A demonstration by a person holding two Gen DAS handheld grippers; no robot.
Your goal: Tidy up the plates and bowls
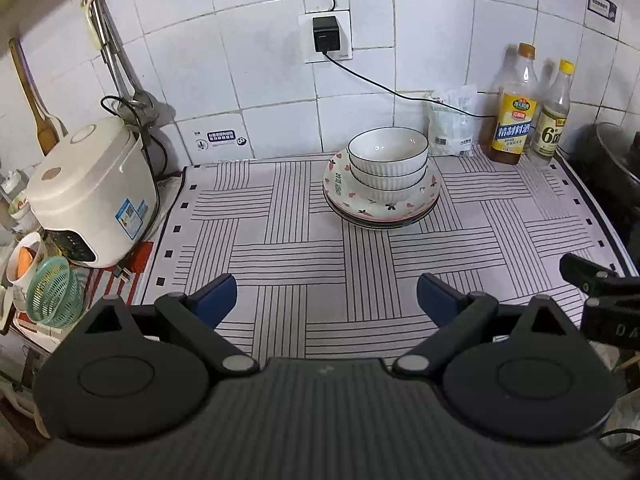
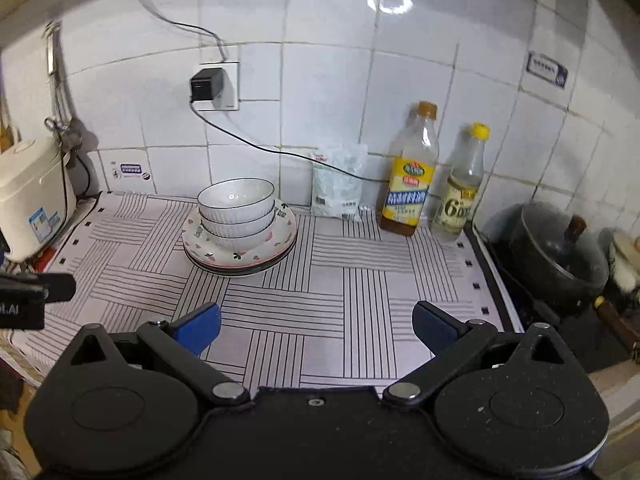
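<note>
Several white ribbed bowls [image 1: 387, 158] are nested on a stack of plates [image 1: 380, 208]; the top plate has pink hearts. The stack stands at the back of a striped mat [image 1: 288, 256]. In the right wrist view the bowls [image 2: 237, 210] and plates [image 2: 240, 254] sit left of centre. My left gripper [image 1: 326, 300] is open and empty, well in front of the stack. My right gripper [image 2: 316, 330] is open and empty, in front and to the right of the stack. Each gripper's body shows at the edge of the other's view.
A white rice cooker [image 1: 86, 196] stands at the left with a green basket [image 1: 54, 296] below it. Two bottles [image 1: 514, 108] and a white bag [image 1: 452, 124] stand by the tiled wall. A dark pot [image 2: 560, 260] sits on the stove at the right. A black cable [image 1: 400, 92] runs along the wall.
</note>
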